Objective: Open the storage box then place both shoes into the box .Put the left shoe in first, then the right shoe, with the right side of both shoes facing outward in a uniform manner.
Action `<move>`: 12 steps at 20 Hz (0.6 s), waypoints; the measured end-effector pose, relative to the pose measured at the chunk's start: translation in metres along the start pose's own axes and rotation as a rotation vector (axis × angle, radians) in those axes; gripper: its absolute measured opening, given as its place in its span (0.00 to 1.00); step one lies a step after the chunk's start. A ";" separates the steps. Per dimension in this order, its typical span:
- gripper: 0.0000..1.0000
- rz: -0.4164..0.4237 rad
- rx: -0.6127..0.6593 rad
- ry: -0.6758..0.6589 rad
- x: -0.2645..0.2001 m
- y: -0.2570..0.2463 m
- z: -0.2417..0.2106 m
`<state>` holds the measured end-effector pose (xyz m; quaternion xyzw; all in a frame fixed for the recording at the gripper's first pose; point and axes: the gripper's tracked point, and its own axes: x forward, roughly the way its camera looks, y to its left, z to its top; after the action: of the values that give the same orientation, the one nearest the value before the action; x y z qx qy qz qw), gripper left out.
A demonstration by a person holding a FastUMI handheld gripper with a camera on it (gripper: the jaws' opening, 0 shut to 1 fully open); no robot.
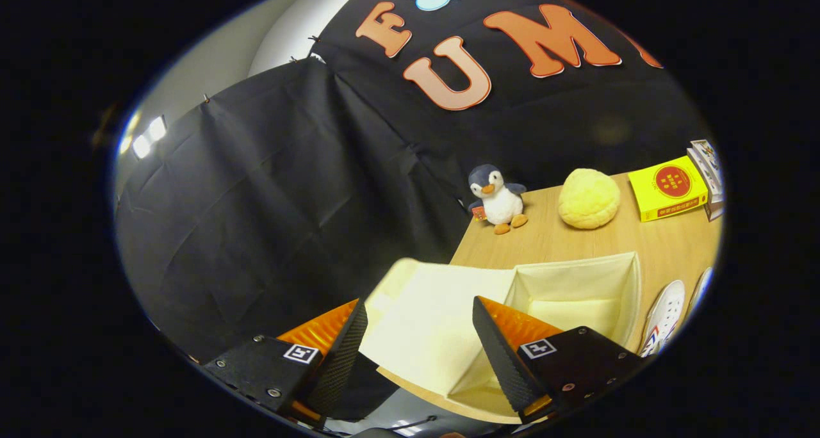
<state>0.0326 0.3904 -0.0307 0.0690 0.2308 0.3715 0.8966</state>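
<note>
Hand-held gripper agape above wooden table.

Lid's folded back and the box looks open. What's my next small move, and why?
Probably swing toward the shoes lying beside the box. The lid hangs open between the fingers, the gripper is open and holds nothing, and nothing is in the box yet.

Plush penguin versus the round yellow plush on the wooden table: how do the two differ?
The grey-and-white plush penguin sits upright at the table's corner by the black cloth wall; the round yellow plush lies as a low dome farther toward the yellow book. The penguin has an orange beak and feet; the yellow plush is one colour and wider. Both rest beyond the open cream fabric storage box, clear of the open gripper.
</note>
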 end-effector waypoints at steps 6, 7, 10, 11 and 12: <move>0.98 -0.135 -0.071 -0.049 -0.031 -0.063 0.005; 0.98 -0.160 -0.073 -0.057 -0.037 -0.075 0.007; 0.98 -0.227 -0.069 -0.078 -0.056 -0.115 0.008; 0.98 -0.260 -0.068 -0.081 -0.064 -0.130 0.006; 0.98 -0.293 -0.070 -0.085 -0.072 -0.146 0.005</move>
<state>0.0832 0.2358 -0.0433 0.0188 0.1871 0.2411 0.9521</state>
